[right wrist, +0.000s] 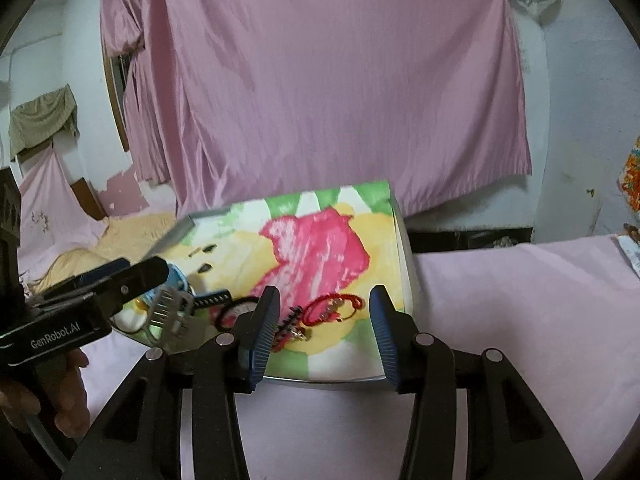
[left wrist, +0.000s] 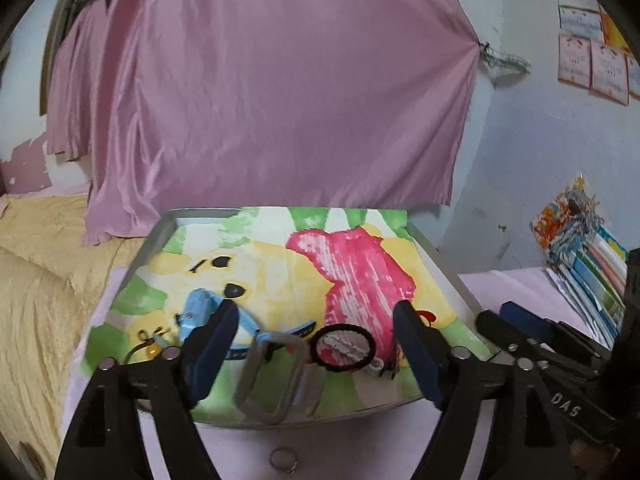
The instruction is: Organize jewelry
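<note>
A metal tray [left wrist: 434, 258] lined with a colourful cartoon cloth sits on a pink-covered table. At its near edge lie a light blue watch [left wrist: 200, 310], a silver buckle piece [left wrist: 276, 376], a black ring with a white clip [left wrist: 346, 347] and a red cord bracelet [right wrist: 334, 305]. A small silver ring [left wrist: 283, 459] lies on the table in front of the tray. My left gripper [left wrist: 316, 320] is open above the buckle and black ring. My right gripper [right wrist: 324, 312] is open just before the red bracelet. The left gripper also shows in the right wrist view [right wrist: 120, 276].
A pink curtain [left wrist: 272, 88] hangs behind the tray. A yellow blanket [left wrist: 36, 288] lies to the left. Stacked books [left wrist: 588, 264] stand at the right. The tray's edge [right wrist: 404, 240] borders pink tablecloth [right wrist: 520, 300] on the right.
</note>
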{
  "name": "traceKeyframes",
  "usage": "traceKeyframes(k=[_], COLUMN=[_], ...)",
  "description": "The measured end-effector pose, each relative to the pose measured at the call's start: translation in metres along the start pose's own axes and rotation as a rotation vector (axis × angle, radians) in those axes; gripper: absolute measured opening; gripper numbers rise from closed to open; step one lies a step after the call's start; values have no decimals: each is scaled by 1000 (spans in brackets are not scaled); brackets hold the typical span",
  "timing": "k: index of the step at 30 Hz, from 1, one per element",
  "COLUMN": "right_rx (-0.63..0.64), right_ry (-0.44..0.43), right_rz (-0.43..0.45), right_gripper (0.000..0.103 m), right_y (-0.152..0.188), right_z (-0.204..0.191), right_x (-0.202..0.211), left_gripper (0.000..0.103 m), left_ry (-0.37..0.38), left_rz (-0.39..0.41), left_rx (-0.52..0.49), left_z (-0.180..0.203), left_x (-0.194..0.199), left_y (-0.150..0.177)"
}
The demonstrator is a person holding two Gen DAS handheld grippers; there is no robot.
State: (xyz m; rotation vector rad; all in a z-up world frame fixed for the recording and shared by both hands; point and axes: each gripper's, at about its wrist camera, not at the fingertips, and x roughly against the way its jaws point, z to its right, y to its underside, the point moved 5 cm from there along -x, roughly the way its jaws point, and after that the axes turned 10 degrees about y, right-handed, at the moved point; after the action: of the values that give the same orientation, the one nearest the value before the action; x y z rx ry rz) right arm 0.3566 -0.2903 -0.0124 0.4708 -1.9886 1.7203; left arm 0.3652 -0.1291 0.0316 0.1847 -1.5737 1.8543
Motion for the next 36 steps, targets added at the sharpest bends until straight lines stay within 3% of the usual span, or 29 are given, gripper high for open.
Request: traceKeyframes(k=[3,7,9,13,17,26,36], right_rx=[2,6,6,5,-6,-6,12], right_ry=[-2,-11,-16,-27,-31,-38,-54], right_rz=[39,91,114,170,221,299,316], right_gripper=[52,55,66,71,86,92,92], right_y=[-1,-2,-1,1,6,24,45], right_z=[-4,-11,-14,-20,-24,-36,-51], right_x=[14,32,41,62,81,114,131], left_gripper=[87,96,100,102,102,102,102], left_ry=[-4,-18,-23,-17,-41,-63,-98], left_rz=[34,89,123,187,217,291,325], left_rx=[17,25,33,54,47,28,21], left_z=[-5,-12,-15,-21,-26,-37,-47], left_x=[14,35,46,68,83,116,147], left_y=[2,6,7,11,19,38,59])
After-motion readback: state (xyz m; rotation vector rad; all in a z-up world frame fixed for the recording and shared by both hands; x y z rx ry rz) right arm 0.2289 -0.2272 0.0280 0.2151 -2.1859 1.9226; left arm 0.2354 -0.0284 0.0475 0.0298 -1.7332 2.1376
